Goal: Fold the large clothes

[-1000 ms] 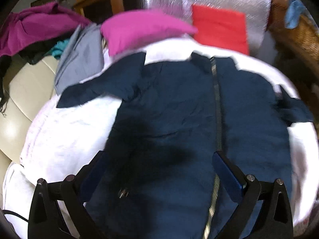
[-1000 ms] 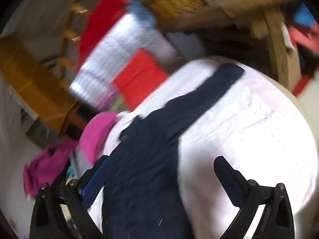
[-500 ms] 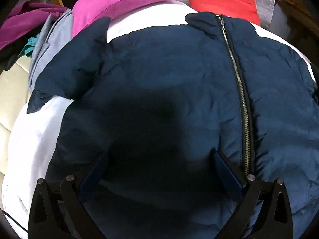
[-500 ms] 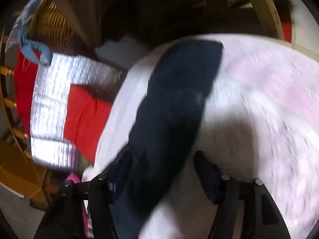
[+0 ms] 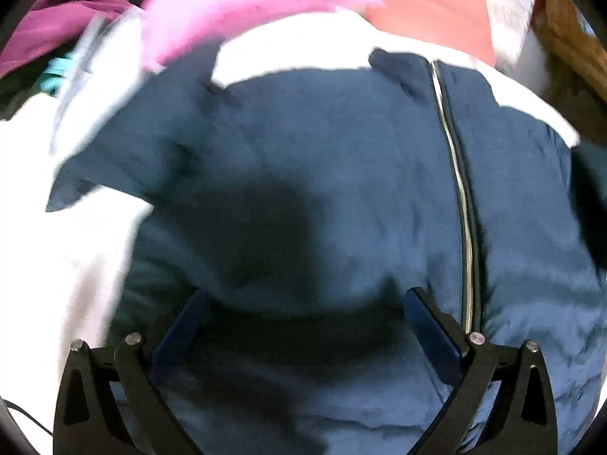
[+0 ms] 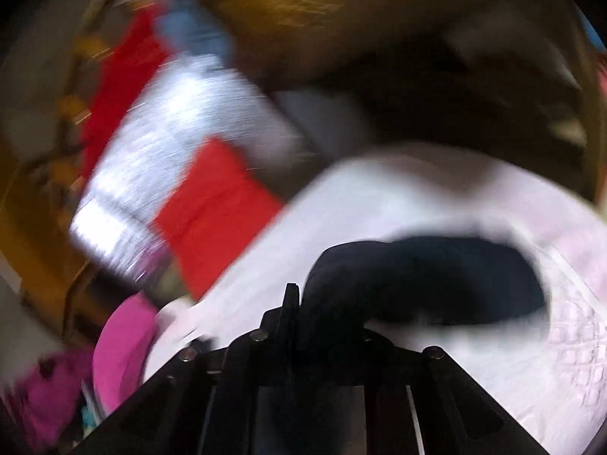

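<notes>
The right gripper (image 6: 326, 314) has just clamped on the sleeve (image 6: 436, 280); the left gripper (image 5: 303, 326) hangs apart over the jacket (image 5: 341, 189). A thin pinch could slip, dropping the sleeve mid-fold.

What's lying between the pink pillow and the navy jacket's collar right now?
In the left wrist view, only bare white cover shows between the pink pillow and the navy jacket collar.
</notes>
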Tool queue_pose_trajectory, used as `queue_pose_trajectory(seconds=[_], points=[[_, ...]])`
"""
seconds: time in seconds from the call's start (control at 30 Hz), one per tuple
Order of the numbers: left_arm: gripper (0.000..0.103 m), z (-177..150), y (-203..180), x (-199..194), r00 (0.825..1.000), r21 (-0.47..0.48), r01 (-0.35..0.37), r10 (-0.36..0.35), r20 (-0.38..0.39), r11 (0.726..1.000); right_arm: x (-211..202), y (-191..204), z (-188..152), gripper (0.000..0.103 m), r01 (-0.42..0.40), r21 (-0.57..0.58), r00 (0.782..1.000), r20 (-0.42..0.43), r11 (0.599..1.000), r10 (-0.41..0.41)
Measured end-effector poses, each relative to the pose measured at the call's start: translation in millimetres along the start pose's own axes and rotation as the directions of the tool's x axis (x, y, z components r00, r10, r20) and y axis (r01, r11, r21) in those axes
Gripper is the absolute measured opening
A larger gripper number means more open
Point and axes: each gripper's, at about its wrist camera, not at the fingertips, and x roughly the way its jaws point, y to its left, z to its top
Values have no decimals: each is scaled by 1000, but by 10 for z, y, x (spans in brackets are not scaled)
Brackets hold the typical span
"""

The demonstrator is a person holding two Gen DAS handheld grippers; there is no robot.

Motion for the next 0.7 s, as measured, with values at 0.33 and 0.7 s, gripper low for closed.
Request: queue_pose_trajectory(seconds=[0.33, 0.7], points=[[103, 145, 1113, -540, 939, -247, -172, 234, 251, 954, 39, 2100, -1284, 17, -310, -241, 936, -245, 920, 251], [103, 125, 1580, -503, 943, -339, -127, 220, 251, 932, 754, 1983, -2978, 86, -281, 107, 716, -639, 954, 282]])
